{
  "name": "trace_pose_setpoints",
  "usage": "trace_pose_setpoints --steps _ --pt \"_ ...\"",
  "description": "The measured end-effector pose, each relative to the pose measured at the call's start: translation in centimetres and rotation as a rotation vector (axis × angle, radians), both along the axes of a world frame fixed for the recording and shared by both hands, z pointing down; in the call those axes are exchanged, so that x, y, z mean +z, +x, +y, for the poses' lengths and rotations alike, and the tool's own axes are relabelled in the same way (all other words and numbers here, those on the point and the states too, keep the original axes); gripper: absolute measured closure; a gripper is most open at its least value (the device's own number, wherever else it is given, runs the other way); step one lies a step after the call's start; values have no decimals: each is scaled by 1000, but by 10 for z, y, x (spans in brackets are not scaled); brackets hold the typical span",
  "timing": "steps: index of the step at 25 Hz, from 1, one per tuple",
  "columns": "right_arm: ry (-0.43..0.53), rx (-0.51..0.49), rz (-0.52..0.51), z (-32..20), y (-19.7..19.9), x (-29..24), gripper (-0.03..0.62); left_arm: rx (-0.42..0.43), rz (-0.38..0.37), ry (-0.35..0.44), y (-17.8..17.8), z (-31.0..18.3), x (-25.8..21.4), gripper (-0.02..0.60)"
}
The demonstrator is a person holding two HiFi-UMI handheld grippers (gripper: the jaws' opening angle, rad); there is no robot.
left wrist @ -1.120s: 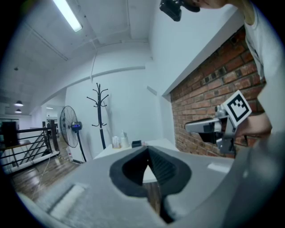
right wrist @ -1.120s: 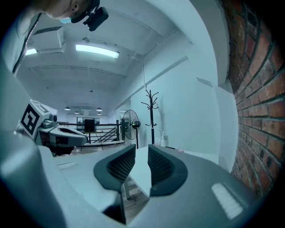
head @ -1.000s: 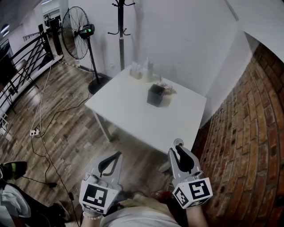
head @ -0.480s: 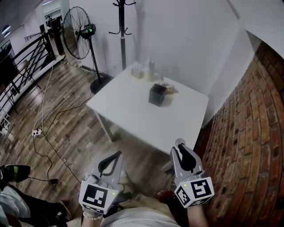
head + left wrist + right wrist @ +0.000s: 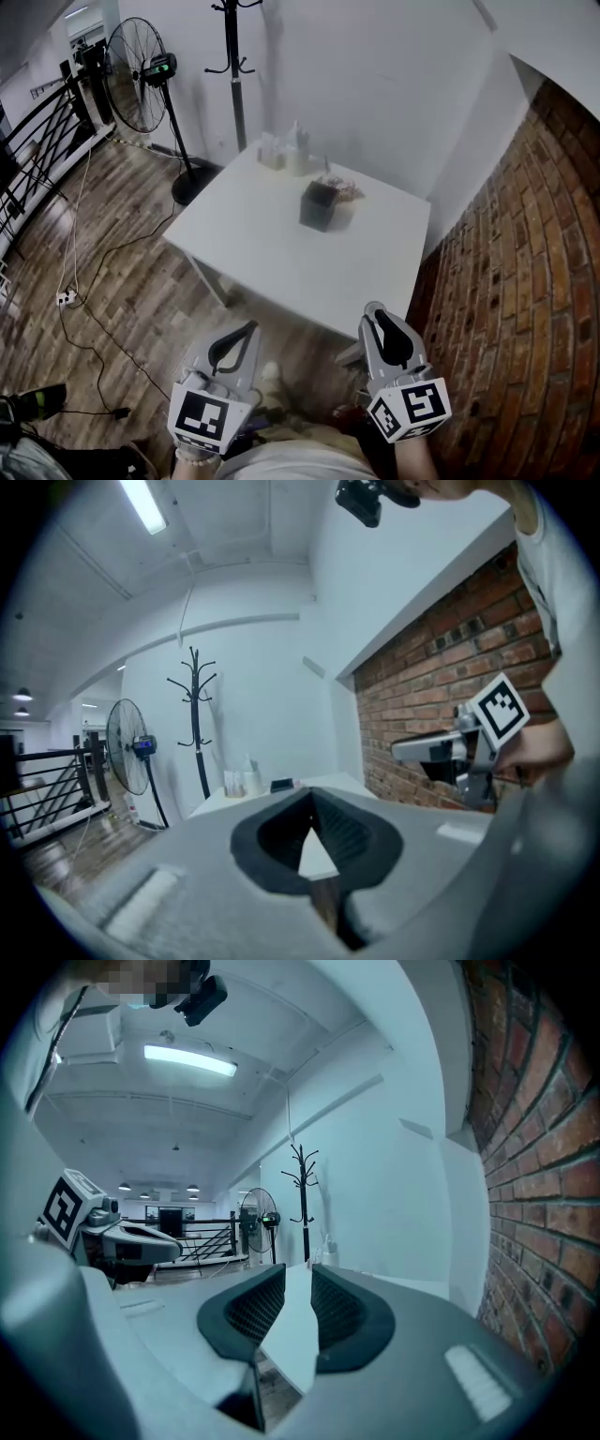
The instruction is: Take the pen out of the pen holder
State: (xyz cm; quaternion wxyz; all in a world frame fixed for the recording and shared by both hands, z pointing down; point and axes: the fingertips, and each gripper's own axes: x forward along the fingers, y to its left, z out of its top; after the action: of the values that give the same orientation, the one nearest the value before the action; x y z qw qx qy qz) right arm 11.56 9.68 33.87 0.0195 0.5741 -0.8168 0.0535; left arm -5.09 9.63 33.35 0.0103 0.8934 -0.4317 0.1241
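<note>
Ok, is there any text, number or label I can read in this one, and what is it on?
No readable text anywhere.
Fan display: green glow, too small to read.
Cubes on the left tool and right tool: black-and-white square marker patterns, no words or numbers.
Pen holder: no print visible from this far off.

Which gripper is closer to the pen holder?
Right. The right gripper is at the table's near edge, short of the pen holder; the left gripper is farther back.
</note>
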Motion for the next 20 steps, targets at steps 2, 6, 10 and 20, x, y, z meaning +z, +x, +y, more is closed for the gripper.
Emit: trace_pose_setpoints --steps 2,6,10,20 --pt "-5 13 1 -11 3 1 519 18 4 -4 4 -14 1 589" --pt "-9 40 1 -35 9 -2 519 56 2 -6 14 -44 -1 589" --pt "-16 67 3 -60 10 -5 519 91 2 -8 19 -73 -5 589" --pt "-34 115 27 -122 2 -10 519 142 16 -23 12 -146 -5 589"
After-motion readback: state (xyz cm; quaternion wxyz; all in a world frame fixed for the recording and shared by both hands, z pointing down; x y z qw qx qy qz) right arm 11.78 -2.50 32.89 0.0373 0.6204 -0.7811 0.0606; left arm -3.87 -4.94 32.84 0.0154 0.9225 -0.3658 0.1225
